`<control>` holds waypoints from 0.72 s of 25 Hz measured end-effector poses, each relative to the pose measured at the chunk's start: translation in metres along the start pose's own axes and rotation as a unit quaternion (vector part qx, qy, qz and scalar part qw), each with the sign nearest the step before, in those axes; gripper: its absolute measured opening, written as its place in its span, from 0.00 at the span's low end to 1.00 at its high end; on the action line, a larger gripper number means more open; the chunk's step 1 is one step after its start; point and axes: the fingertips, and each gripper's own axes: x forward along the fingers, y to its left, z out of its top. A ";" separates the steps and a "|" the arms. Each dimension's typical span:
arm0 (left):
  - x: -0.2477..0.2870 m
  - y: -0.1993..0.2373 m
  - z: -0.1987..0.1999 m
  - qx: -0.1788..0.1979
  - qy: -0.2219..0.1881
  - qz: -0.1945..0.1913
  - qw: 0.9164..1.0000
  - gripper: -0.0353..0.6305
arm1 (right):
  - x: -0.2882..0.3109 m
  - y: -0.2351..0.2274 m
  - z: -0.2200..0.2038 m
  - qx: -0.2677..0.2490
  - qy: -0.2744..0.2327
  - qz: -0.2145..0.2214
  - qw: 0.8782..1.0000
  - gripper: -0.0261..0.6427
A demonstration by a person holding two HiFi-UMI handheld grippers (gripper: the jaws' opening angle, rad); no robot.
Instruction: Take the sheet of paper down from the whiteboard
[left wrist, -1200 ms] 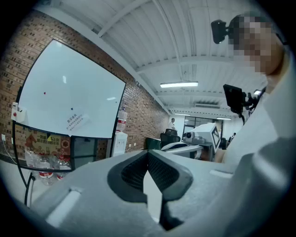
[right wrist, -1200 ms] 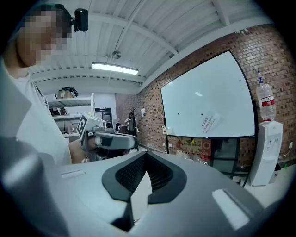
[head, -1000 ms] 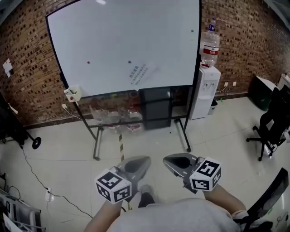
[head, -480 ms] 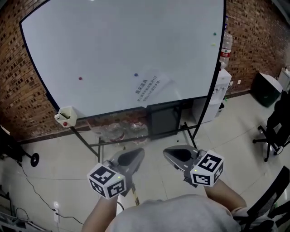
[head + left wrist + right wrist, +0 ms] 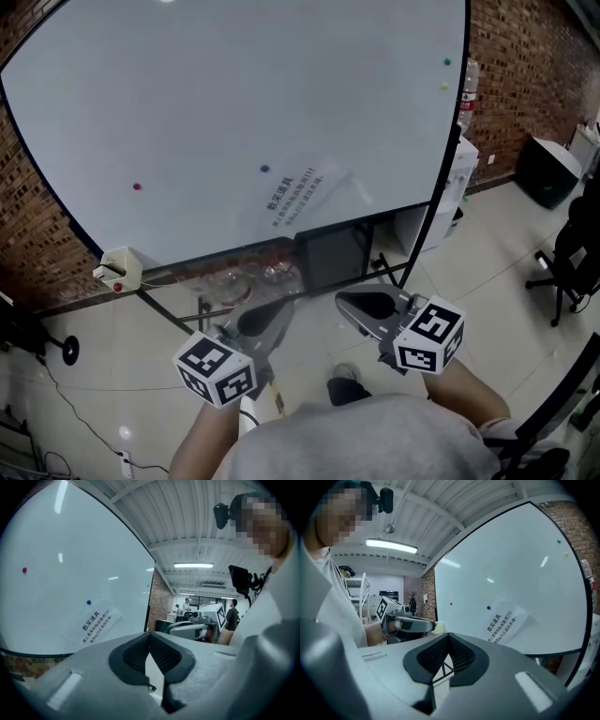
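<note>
A large whiteboard (image 5: 234, 103) on a wheeled stand fills the upper head view. A white sheet of paper (image 5: 302, 199) with dark print hangs tilted near its lower middle, a blue magnet (image 5: 264, 170) at its top left corner. The sheet also shows in the left gripper view (image 5: 93, 626) and the right gripper view (image 5: 502, 623). My left gripper (image 5: 272, 322) and right gripper (image 5: 356, 309) are held low in front of the board, apart from it, both shut with nothing between the jaws.
A red magnet (image 5: 137, 186) sits on the board's left, green and yellow ones (image 5: 445, 63) at upper right. An eraser box (image 5: 116, 269) hangs at the lower left corner. A water dispenser (image 5: 465, 159) stands right of the board; office chairs (image 5: 567, 258) at far right.
The whiteboard has grown larger and closer in the head view as I walked toward it. Both grippers stayed shut and side by side.
</note>
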 end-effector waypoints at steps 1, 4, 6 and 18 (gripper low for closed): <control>0.007 0.007 0.004 0.002 0.000 0.002 1.000 0.05 | 0.004 -0.010 0.003 0.000 -0.002 0.001 1.000 0.04; 0.029 0.030 0.017 0.011 0.000 0.012 1.000 0.05 | 0.018 -0.039 0.009 -0.002 -0.002 0.009 1.000 0.04; 0.046 0.048 0.026 0.014 -0.002 0.020 1.000 0.05 | 0.031 -0.060 0.013 -0.003 0.000 0.018 1.000 0.04; 0.135 0.141 0.056 0.007 0.000 0.072 0.997 0.05 | 0.086 -0.182 0.038 -0.004 0.009 0.065 0.998 0.04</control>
